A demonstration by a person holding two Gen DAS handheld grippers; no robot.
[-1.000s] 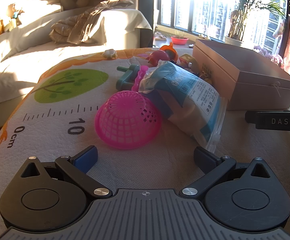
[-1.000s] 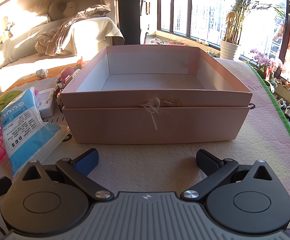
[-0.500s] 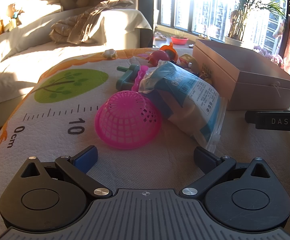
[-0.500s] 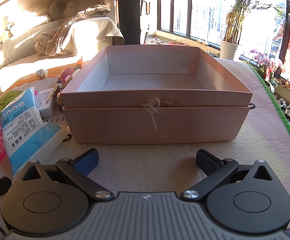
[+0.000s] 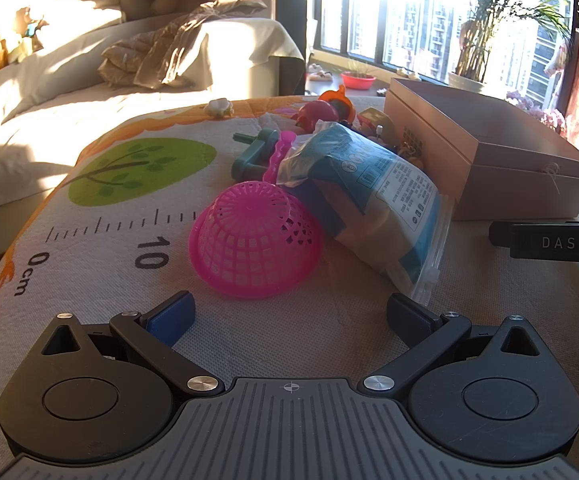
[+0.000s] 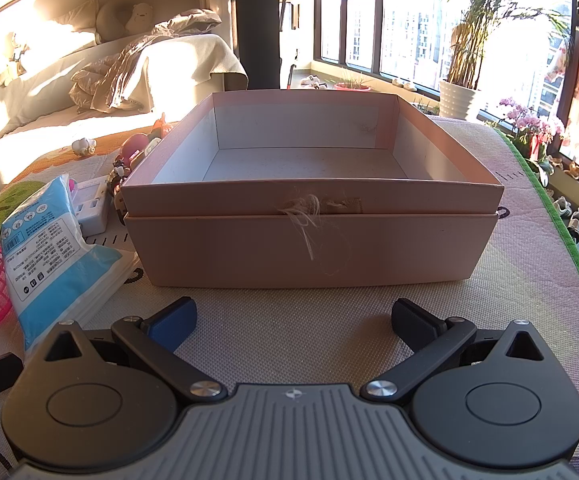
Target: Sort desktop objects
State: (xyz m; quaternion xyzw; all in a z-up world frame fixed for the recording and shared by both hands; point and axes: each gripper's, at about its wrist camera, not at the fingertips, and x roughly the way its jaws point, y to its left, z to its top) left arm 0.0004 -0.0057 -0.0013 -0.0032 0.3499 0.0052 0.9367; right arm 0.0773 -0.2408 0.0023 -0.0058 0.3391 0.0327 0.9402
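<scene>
Both hand-held grippers (image 5: pixel 289 314) (image 6: pixel 293 316) gape empty; pink lattice basket (image 5: pixel 255 242), smooth cardboard box (image 6: pixel 313 248).

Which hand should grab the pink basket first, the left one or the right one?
Probably the left. The left gripper is open and points straight at the upturned pink plastic mesh basket. The right gripper, also open, faces the empty pink cardboard box, with the basket off at its far left.

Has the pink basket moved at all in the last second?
No. The pink basket sits in the same spot beside the printed 10 mark on the mat, as before.
</scene>
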